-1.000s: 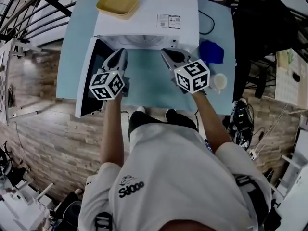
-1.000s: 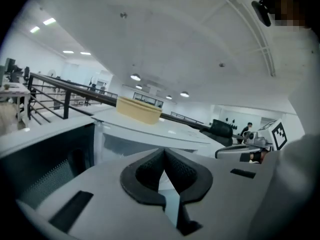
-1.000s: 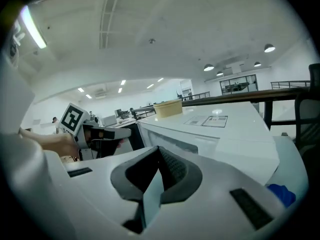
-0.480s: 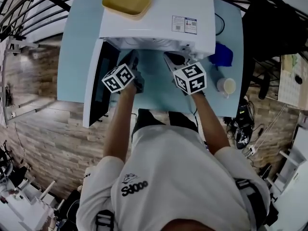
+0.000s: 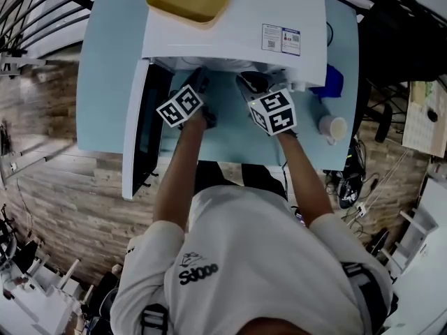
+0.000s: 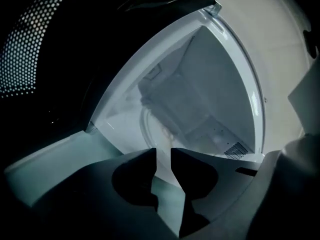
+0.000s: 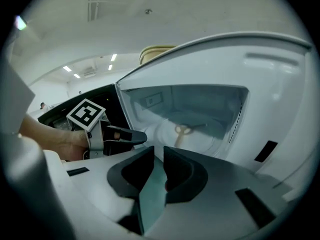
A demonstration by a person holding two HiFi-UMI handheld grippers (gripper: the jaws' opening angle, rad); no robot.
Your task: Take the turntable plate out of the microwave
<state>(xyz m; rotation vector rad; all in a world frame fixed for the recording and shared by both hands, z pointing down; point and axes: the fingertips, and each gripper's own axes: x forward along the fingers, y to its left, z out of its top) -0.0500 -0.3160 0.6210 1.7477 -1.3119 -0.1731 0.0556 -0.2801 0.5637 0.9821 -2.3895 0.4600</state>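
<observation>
This is the approach step: both grippers are at the mouth of the open microwave [image 5: 230, 26], whose door [image 5: 136, 138] is swung out at the left of the head view. The glass turntable plate [image 7: 200, 135] lies flat on the cavity floor at the centre of the right gripper view, untouched.

The left gripper [image 6: 163, 153] has its fingers spreading, with a clear gap and nothing between them. The right gripper [image 7: 159, 151] is also opening, its fingers only narrowly apart and empty.

Next, I judge, the fingers must go in low, reach the plate's near rim, and one finger must slip under the edge. Glass is slick, so the plate should come out level over the pale blue desk [image 5: 112, 61].
</observation>
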